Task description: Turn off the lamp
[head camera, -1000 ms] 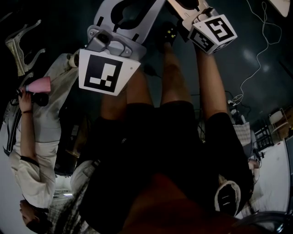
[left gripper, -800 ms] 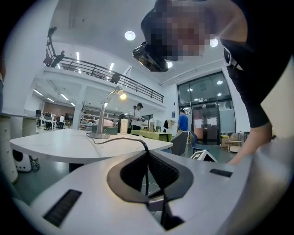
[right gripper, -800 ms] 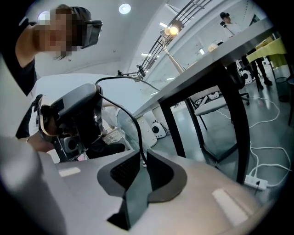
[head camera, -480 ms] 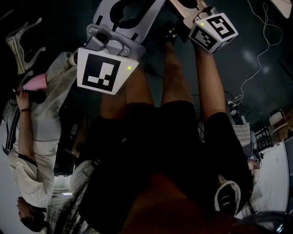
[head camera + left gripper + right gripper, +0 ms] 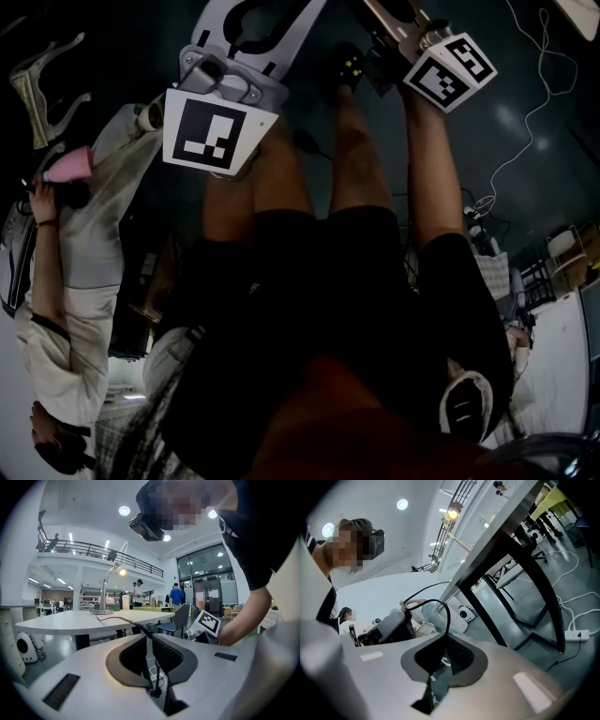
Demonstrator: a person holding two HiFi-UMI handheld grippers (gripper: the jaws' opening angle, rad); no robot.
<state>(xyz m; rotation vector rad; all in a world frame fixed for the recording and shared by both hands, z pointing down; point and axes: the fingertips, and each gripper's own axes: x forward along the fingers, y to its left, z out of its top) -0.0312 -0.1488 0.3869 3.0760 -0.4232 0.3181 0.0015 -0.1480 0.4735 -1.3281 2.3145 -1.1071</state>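
Head view looks steeply down past the person's own bare legs [image 5: 309,187]; the left gripper [image 5: 248,37] sits at upper left and the right gripper [image 5: 403,28] at upper right, near each other, each with its marker cube turned towards the camera; their jaw tips run off the top edge; a bystander [image 5: 66,281] at the left edge holds something pink.

Left gripper view: the jaws of the left gripper [image 5: 147,637] stand close together, pinched on a black cord [image 5: 130,620]; that cord runs back over a white table [image 5: 70,620] to the lamp [image 5: 105,592], which stands upright at the table's far end with its bulb lit; the right gripper's cube shows just to the right.

Right gripper view, rolled to one side: the jaws of the right gripper [image 5: 444,639] have just been closing and sit nearly together on the same cord [image 5: 448,617], which loops over from the left gripper beside it; the lamp [image 5: 451,514] glows above the table edge [image 5: 501,531], well apart from both tools.
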